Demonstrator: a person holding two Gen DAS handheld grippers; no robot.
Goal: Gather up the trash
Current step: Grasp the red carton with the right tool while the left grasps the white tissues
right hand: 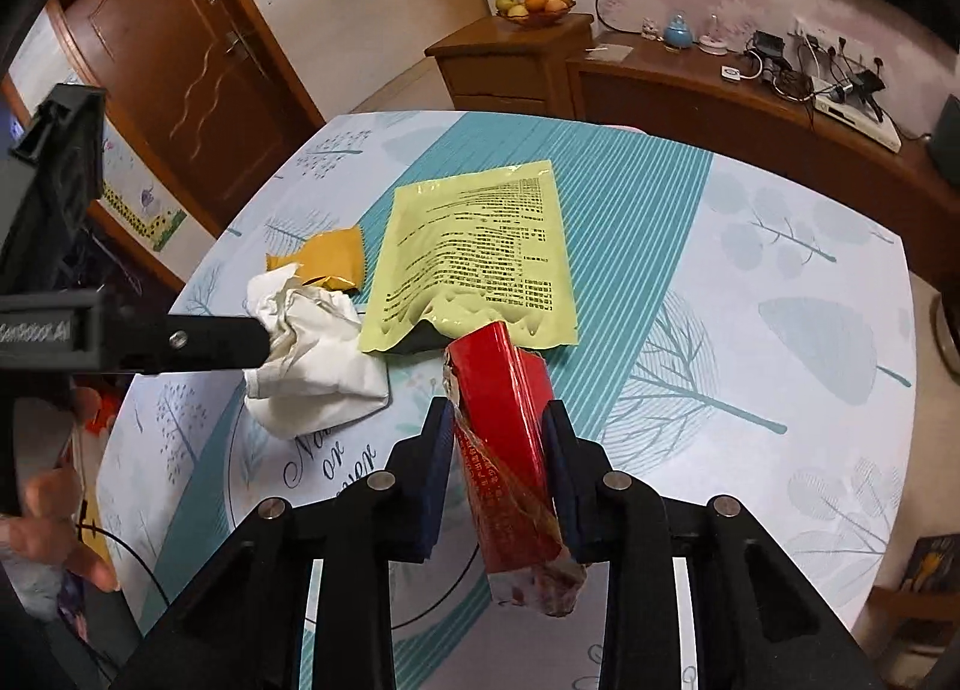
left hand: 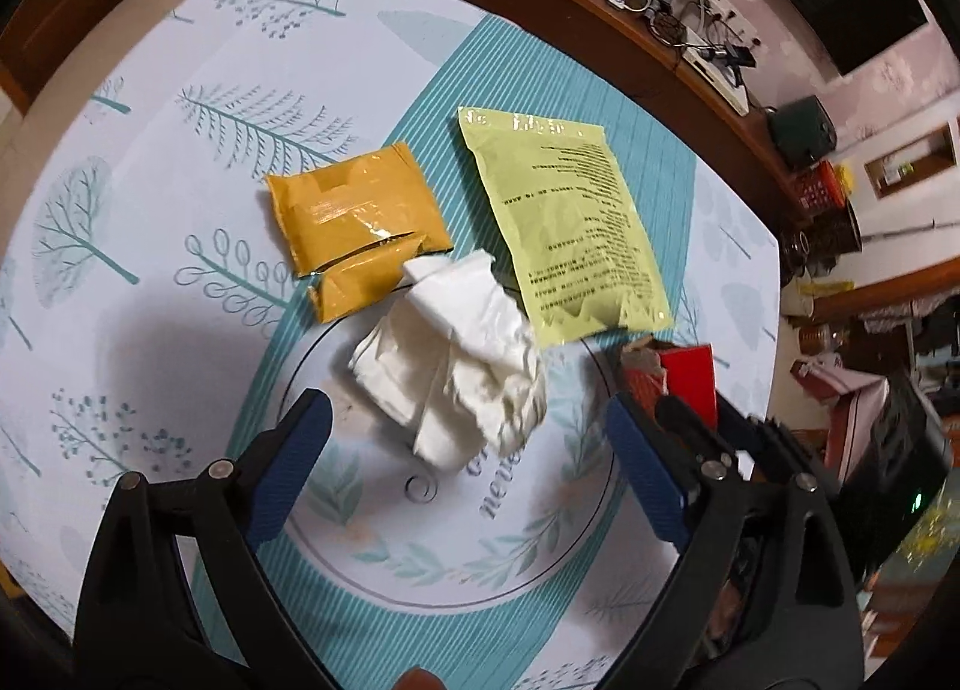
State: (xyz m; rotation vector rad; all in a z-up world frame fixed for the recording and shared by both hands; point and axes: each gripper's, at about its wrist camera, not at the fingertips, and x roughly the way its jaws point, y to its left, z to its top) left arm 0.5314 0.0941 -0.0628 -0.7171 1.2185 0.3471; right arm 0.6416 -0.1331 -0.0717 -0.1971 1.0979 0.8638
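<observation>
A crumpled white tissue [left hand: 456, 354] lies on the patterned tablecloth [left hand: 150, 282], just ahead of my left gripper [left hand: 471, 420], which is open with its blue pads on either side of the tissue's near end. Behind the tissue lie an orange padded mailer [left hand: 354, 222] and a pale yellow-green pouch [left hand: 564, 222] with black print. My right gripper [right hand: 498, 420] is shut on a torn red carton [right hand: 510, 450], held lengthwise between its pads. The tissue [right hand: 318, 354], mailer [right hand: 333, 258] and pouch [right hand: 480, 252] lie beyond and to its left. The carton [left hand: 690, 384] also shows at the right in the left wrist view.
A wooden sideboard [right hand: 720, 96] with cables, chargers and a white box runs behind the table. A fruit bowl [right hand: 534, 9] stands on a wooden cabinet. A brown door [right hand: 180, 48] is at the left. A hand [right hand: 54, 534] holds the left gripper's body [right hand: 120, 339].
</observation>
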